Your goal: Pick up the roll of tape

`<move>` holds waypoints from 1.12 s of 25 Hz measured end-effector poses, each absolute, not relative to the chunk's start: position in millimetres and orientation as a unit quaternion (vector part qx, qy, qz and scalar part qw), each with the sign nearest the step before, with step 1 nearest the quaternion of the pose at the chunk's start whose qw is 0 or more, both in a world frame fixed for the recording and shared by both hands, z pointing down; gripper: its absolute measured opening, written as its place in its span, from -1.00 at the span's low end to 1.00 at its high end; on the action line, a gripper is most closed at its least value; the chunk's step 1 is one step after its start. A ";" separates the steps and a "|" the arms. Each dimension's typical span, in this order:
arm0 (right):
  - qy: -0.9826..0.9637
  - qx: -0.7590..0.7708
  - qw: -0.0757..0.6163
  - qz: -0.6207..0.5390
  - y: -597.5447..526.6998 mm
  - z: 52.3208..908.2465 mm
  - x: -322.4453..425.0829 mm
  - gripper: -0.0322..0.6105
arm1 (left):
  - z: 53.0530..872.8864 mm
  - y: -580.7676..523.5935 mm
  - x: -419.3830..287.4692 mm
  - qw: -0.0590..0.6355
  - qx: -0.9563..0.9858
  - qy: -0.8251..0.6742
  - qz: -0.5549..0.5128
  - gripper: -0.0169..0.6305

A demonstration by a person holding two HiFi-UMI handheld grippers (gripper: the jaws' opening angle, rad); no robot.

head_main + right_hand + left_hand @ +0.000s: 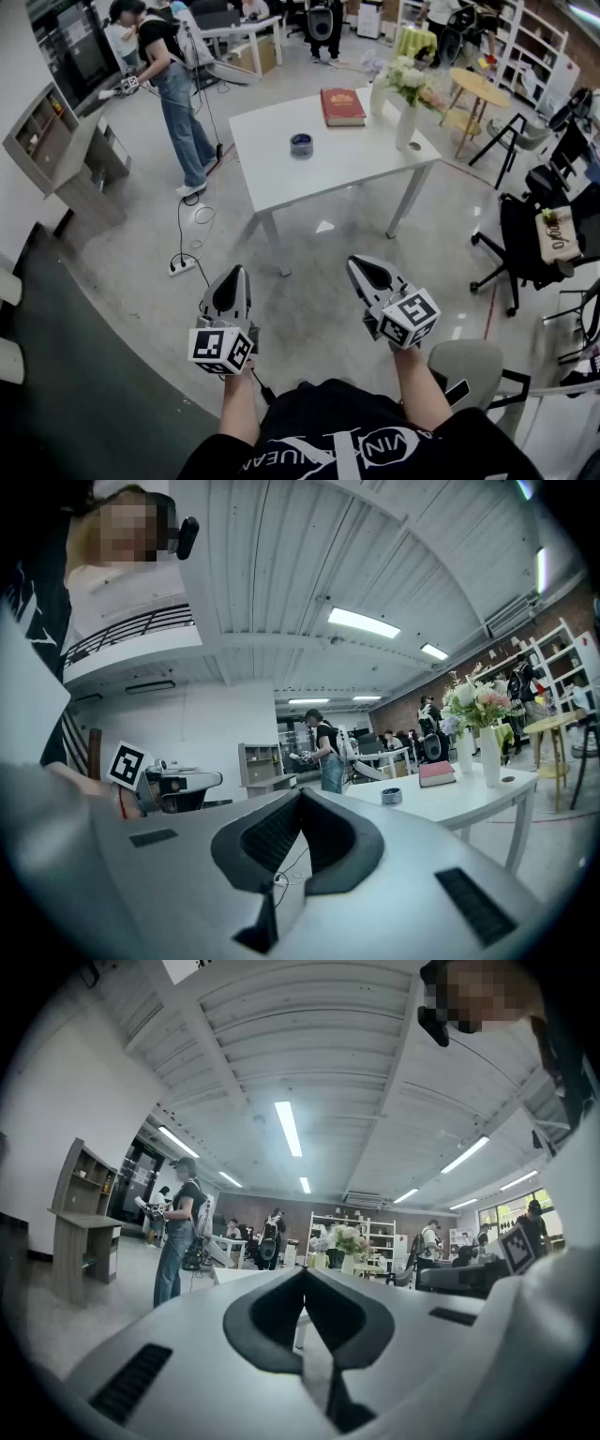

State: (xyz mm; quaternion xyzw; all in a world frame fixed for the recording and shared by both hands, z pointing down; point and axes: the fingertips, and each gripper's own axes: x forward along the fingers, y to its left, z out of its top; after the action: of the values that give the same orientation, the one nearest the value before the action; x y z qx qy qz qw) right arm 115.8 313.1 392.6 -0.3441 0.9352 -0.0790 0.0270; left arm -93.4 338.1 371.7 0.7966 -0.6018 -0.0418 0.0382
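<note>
Approach step; my left claw (234,274) and right claw (359,264) both clenched, empty, well short of worktop (281,183); roll of tape (302,143) lies mid-worktop near book (342,106); next I must step closer, spread one claw, straddle roll

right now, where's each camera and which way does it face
Head view: on the person's head, looking steeply down at both forearms, left gripper, right gripper and the white rectangular table.
Left gripper view: on the left gripper, level along its shut jaws into the room; right gripper at right.
Right gripper view: on the right gripper, level along its shut jaws toward the table; left gripper at left.
Shared: head and right gripper views show the grey roll of tape, red book and white vase of flowers.
</note>
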 end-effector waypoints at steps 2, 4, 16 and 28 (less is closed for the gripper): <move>0.934 -0.347 0.026 -0.078 311.9 392.9 113.0 -0.87 | 370.5 336.4 -96.0 0.033 0.797 -0.601 -0.041 -0.94; 0.934 -0.349 0.027 -0.077 310.4 393.3 110.3 -0.87 | 370.5 334.8 -99.6 0.029 0.798 -0.601 -0.039 -0.94; 0.932 -0.353 0.022 -0.084 307.2 401.0 84.1 -0.87 | 382.1 327.6 -123.7 0.036 0.803 -0.594 -0.031 -0.94; 0.902 -0.420 0.034 -0.099 297.9 410.0 103.6 -0.84 | 400.9 320.6 -136.1 0.053 0.819 -0.571 -0.033 -0.94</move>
State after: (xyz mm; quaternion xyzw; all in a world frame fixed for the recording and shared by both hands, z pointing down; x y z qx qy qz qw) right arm 103.6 297.9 410.0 -0.4199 0.9015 -0.0991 0.0336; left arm -136.1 320.6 400.9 0.8186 -0.5709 -0.0332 0.0531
